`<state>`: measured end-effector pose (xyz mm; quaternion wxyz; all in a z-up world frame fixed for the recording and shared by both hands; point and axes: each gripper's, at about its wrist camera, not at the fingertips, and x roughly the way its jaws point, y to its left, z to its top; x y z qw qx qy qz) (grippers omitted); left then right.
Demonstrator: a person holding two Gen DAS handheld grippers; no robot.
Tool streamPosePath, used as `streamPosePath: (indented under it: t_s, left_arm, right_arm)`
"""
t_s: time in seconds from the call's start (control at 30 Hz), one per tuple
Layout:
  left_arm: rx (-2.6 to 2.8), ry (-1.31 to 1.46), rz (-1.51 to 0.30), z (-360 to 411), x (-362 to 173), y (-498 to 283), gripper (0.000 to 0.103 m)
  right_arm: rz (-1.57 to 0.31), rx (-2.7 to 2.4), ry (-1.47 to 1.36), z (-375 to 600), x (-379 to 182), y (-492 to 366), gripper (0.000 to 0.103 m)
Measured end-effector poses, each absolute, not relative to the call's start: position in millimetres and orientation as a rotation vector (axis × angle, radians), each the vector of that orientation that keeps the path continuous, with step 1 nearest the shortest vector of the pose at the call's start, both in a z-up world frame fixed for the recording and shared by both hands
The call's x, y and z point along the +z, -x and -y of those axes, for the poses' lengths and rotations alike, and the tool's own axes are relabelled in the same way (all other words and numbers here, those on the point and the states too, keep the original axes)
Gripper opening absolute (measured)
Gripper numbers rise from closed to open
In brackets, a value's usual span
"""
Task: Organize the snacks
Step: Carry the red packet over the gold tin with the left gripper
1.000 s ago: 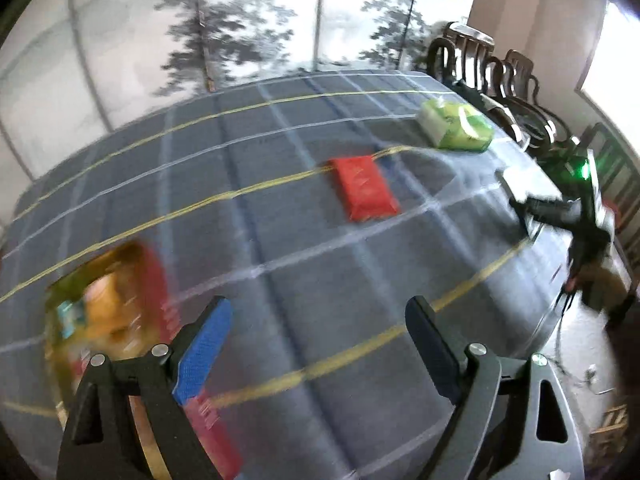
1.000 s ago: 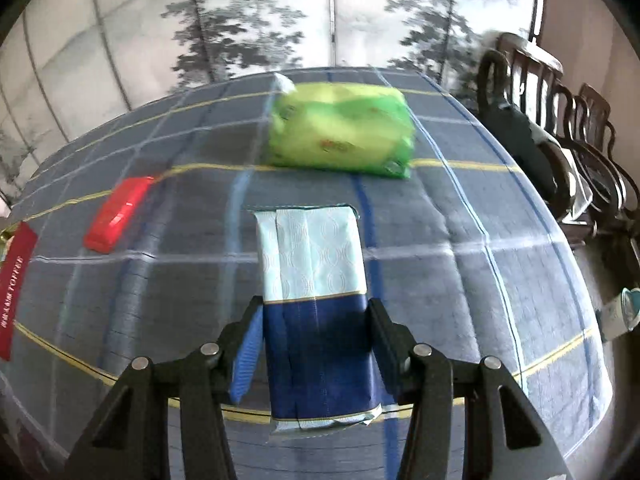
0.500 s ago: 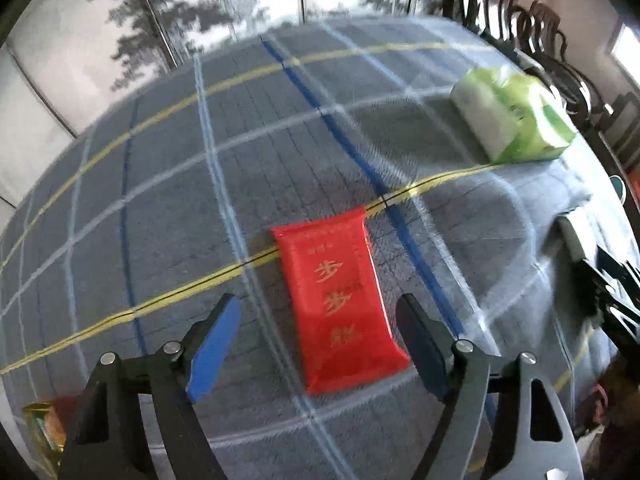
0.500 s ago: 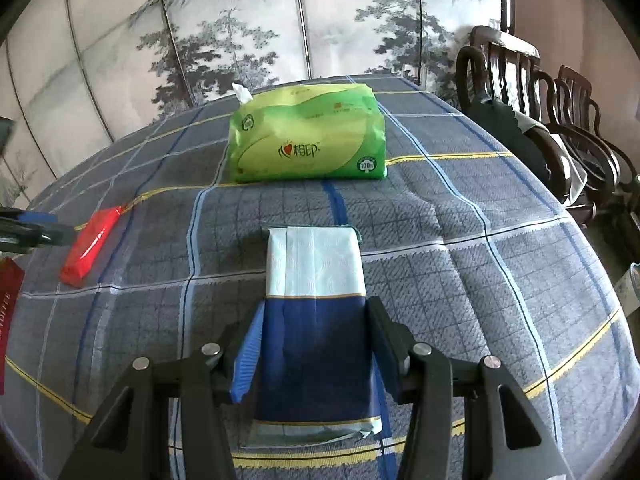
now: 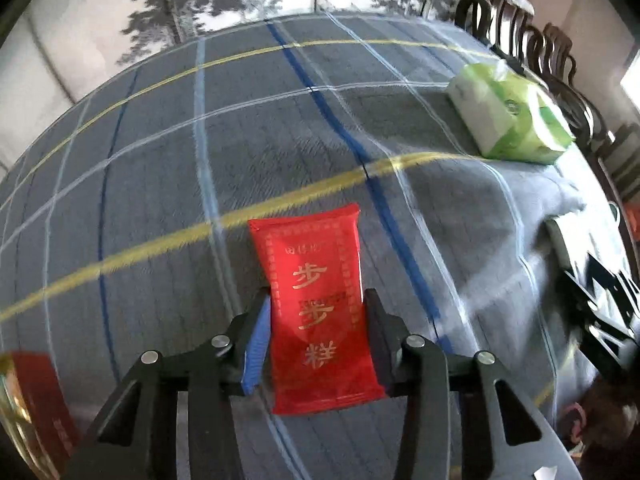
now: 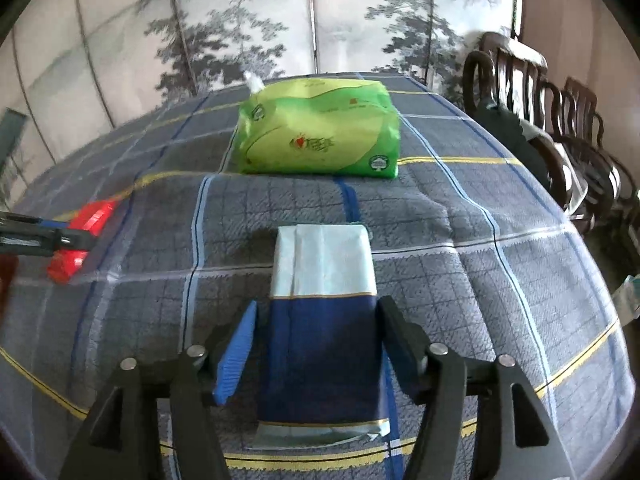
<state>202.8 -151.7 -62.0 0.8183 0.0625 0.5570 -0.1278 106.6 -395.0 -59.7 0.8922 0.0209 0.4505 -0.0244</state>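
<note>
Left gripper (image 5: 316, 334) clamped one red snack packet (image 5: 316, 300) on the tabletop (image 5: 160, 160). Right gripper (image 6: 314, 342) straddled one blue-white packet (image 6: 322, 320), left finger apart; one green tissue pack (image 6: 320, 130) beyond.

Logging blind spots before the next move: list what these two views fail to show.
- Left wrist view: the red-and-gold container is cut off by the left edge and blurred; contents unreadable.
- Right wrist view: the red snack packet is partly hidden by the left gripper and blurred.
- Right wrist view: the blue-and-white packet shows no readable label.

The gold-rimmed tray (image 5: 12, 412), perhaps holding red packets, is blurred and edge-cropped.
</note>
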Motion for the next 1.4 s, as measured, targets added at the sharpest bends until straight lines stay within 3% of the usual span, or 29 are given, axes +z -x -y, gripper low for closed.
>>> streamPosePath:
  t_s: [0.07,0.1,0.37,0.6,1.0,1.4]
  left_arm:
    - [-0.271,-0.116,-1.166,145,-54,-185,0.040]
    - [-0.273,-0.097,-1.157,139,-49,-173,0.040]
    - [-0.256,0.008,-1.097,95,-5,-119,0.040]
    - [-0.203,0.094,-1.043,46,26,-82,0.040]
    - [-0.080,0.162,-0.998,-29,37,-38,0.040]
    - [0.071,0.161,-0.945,-87,31,-17,0.040]
  right_arm:
    - [-0.935,-0.046,-0.035,393,-60,-106,0.062]
    - [-0.929,-0.037,-0.041,394,-59,-105,0.050]
    - [-0.887,0.072,-0.168,396,-41,-90,0.050]
    - [-0.840,0.179,-0.219,334,-19,-88,0.050]
    - [-0.849,0.090,-0.286,305,-52,-104,0.050]
    - [-0.814,0.060,-0.245,300,-49,-102,0.050]
